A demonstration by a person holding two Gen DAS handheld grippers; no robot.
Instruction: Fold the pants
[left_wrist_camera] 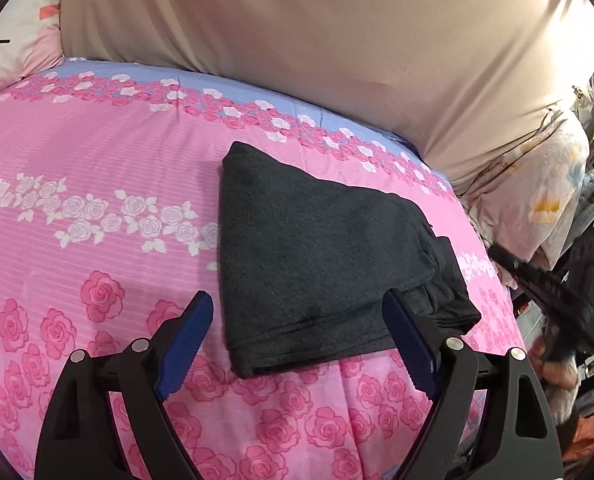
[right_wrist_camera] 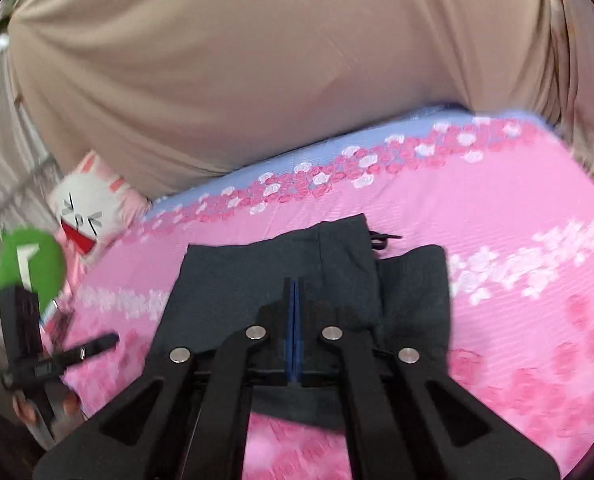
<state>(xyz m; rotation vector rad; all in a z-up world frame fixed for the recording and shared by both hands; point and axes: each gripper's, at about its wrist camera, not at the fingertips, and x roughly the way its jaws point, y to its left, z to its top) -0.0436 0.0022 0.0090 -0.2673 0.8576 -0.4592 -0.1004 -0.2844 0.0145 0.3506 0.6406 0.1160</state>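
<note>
Dark grey pants (left_wrist_camera: 313,256) lie folded in a compact stack on the pink rose bedspread (left_wrist_camera: 77,280). My left gripper (left_wrist_camera: 297,308) is open, its blue-padded fingers (left_wrist_camera: 189,344) spread to either side of the stack's near edge, just above it. In the right wrist view the same pants (right_wrist_camera: 257,276) lie under my right gripper (right_wrist_camera: 295,284), whose jaws are pressed together with nothing between them, hovering over the fold. The right gripper also shows at the right edge of the left wrist view (left_wrist_camera: 553,300).
A beige curtain (left_wrist_camera: 317,32) hangs behind the bed. A white bunny pillow (right_wrist_camera: 93,208) lies at the bed's head. A blanket heap (left_wrist_camera: 537,184) lies off the bed's right side. The other hand-held device with a green marker (right_wrist_camera: 31,264) is at the left.
</note>
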